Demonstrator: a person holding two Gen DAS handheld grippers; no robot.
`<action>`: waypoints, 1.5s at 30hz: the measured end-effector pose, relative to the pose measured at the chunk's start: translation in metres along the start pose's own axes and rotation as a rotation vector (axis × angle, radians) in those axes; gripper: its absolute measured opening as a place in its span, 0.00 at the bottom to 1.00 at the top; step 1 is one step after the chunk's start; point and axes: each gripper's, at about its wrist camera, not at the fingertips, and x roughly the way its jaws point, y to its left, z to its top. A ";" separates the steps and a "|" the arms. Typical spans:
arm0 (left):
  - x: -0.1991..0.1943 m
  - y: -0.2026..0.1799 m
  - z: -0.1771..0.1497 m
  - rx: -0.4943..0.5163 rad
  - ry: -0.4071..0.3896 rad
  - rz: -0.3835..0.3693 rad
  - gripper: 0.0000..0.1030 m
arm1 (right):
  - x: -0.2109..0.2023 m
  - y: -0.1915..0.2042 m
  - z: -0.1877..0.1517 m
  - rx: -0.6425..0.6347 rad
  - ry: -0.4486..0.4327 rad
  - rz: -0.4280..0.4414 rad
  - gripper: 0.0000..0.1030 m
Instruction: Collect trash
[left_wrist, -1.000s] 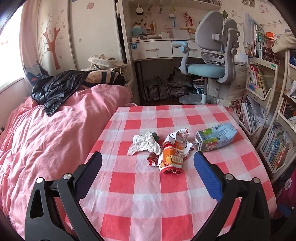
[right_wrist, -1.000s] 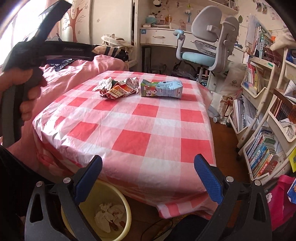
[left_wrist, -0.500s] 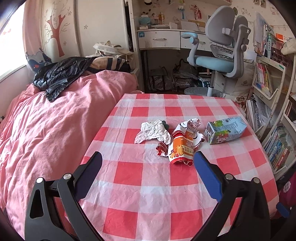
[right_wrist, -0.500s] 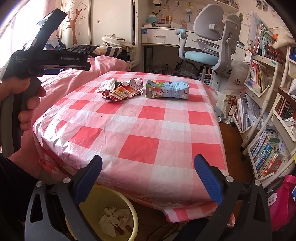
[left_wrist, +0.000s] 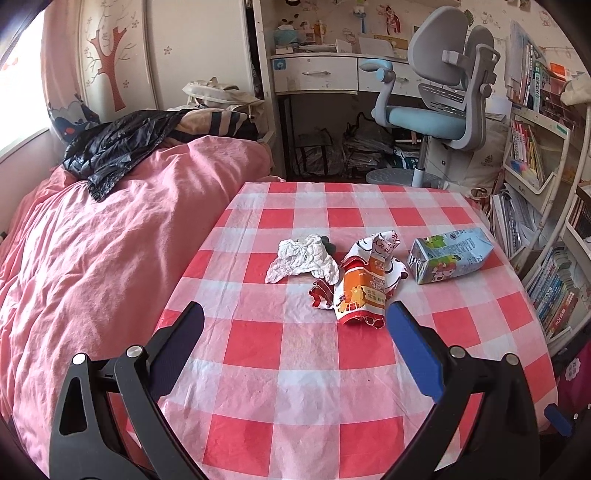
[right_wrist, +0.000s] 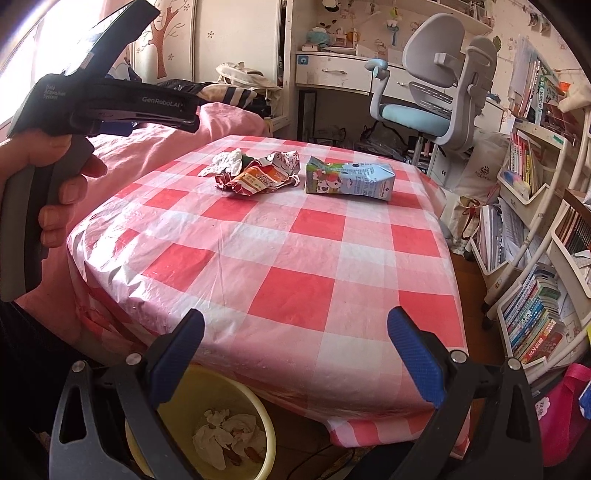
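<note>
Three trash items on the red-and-white checked worktop (left_wrist: 295, 354), bin below its near edge.
Crumpled white paper wad (left_wrist: 303, 258) touches a torn, flattened red-orange-white snack wrapper (left_wrist: 364, 286) on its right; a light-blue drink carton (left_wrist: 448, 254) with cartoon print lies on its side just beside the wrapper. Round yellow plastic bin (right_wrist: 258, 417) on the floor holds crumpled white tissues (right_wrist: 225, 434).

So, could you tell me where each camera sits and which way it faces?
Left wrist: on the left gripper above the checked table, facing the crumpled paper, snack wrapper and milk carton; own open fingers show.
Right wrist: on the right gripper at the table's near edge over the yellow bin; the left hand shows.
Shared: table and all three pieces of trash.
</note>
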 end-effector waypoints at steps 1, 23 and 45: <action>0.000 0.000 0.000 0.000 0.001 -0.001 0.93 | 0.000 0.000 0.000 0.000 -0.001 -0.001 0.92; 0.000 -0.004 0.001 -0.002 -0.002 -0.011 0.93 | 0.003 0.003 0.002 -0.008 0.001 0.005 0.92; -0.002 -0.002 0.002 -0.009 -0.002 -0.022 0.93 | 0.005 0.008 0.003 -0.021 0.001 0.012 0.92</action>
